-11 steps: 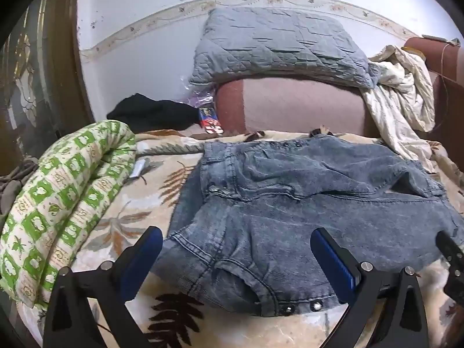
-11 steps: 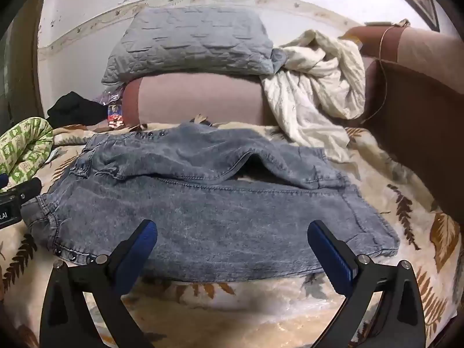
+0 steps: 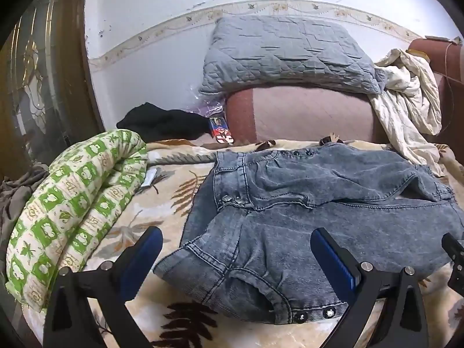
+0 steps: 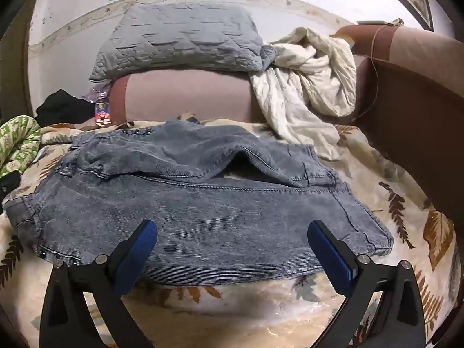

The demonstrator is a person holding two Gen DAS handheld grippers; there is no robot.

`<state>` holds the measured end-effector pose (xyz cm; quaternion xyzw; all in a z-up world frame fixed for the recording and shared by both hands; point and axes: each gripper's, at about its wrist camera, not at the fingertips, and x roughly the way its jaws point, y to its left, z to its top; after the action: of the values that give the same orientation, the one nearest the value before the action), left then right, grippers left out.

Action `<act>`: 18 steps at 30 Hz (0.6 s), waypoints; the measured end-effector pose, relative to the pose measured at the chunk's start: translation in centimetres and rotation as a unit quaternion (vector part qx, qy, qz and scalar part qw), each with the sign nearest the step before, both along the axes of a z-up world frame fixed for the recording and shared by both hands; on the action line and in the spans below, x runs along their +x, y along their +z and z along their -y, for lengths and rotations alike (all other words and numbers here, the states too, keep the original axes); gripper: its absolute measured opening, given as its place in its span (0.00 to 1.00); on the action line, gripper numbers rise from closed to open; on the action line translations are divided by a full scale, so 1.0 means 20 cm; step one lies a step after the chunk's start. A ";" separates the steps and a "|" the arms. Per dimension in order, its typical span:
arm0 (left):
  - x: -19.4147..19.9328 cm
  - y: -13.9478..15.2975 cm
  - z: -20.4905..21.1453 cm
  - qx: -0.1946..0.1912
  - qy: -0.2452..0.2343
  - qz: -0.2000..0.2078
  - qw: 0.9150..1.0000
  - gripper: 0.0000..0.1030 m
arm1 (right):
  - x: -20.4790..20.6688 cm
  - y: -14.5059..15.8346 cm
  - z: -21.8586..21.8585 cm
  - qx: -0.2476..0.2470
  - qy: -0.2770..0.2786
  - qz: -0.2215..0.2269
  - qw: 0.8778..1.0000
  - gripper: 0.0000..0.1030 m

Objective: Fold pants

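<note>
Lying part-folded on the bed (image 4: 385,174), denim pants (image 4: 203,208) need more folds; left tool (image 3: 236,249) and right tool (image 4: 232,242) spread, empty.

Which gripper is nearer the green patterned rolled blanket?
Left. The left gripper hovers open over the jeans with the green rolled blanket just beside it; the right gripper, also open, sits farther along the jeans.

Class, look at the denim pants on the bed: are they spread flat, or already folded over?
Folded over. On the pants an upper denim layer lies across a lower one, its stitched edge lifted and gaping. Both tongs, left and right, are open.
</note>
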<state>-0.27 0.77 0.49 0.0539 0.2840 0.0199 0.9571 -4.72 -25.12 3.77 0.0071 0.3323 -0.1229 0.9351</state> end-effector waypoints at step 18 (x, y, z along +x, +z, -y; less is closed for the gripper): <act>-0.02 0.05 -0.01 -0.014 -0.001 0.012 1.000 1.00 | -0.03 -0.05 -0.12 -0.013 -0.013 0.008 1.000 1.00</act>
<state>-0.63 0.95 1.48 0.0406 0.2731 0.0158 0.9610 -5.34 -22.67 2.70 0.0001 0.3225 -0.1399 0.9362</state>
